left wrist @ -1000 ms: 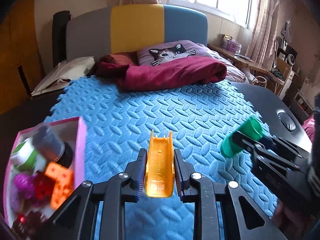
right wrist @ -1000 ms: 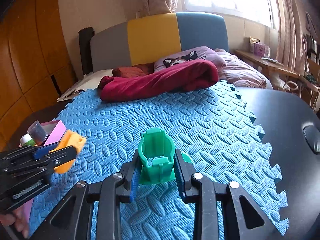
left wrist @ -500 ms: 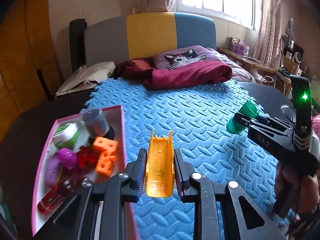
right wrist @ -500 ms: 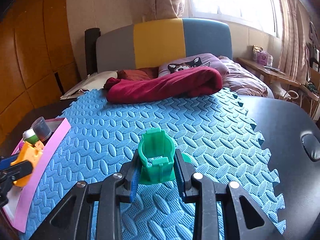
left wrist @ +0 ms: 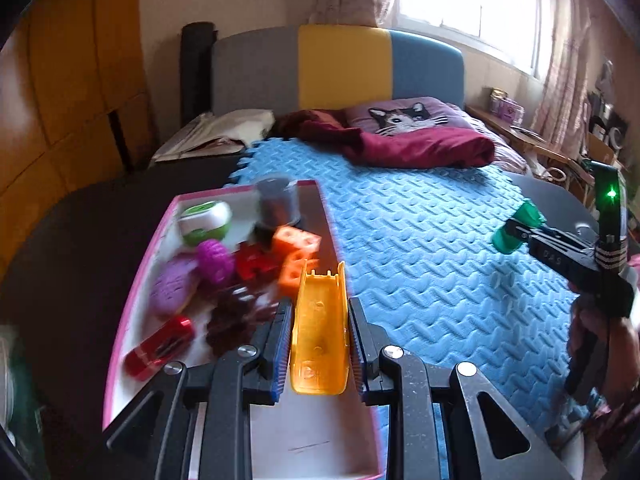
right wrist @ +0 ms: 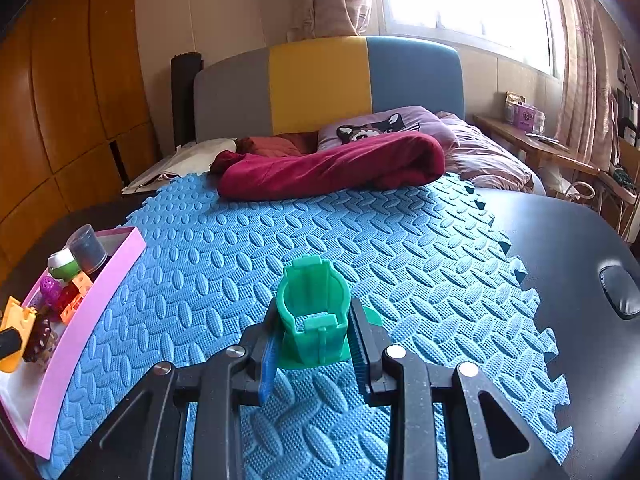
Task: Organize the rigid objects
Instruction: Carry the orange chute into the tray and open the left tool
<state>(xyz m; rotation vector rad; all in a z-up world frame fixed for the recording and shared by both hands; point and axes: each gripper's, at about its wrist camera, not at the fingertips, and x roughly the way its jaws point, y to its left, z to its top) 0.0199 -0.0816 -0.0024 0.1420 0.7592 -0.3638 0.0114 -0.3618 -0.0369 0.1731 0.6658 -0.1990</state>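
Observation:
My left gripper is shut on an orange plastic slide piece, held over the near right part of the pink-rimmed tray. The tray holds several toys: a green-and-white case, a grey cup, orange cubes, a purple ball and a red car. My right gripper is shut on a green plastic cup-shaped piece, held above the blue foam mat. In the right wrist view the orange piece shows at the left edge over the tray.
The mat lies on a dark table. A maroon blanket and a cat pillow lie at the mat's far edge, before a grey, yellow and blue headboard. A black mouse rests on the table at right.
My left gripper has carried the orange piece leftward from over the mat to over the tray. The right gripper and its green piece have stayed in place.

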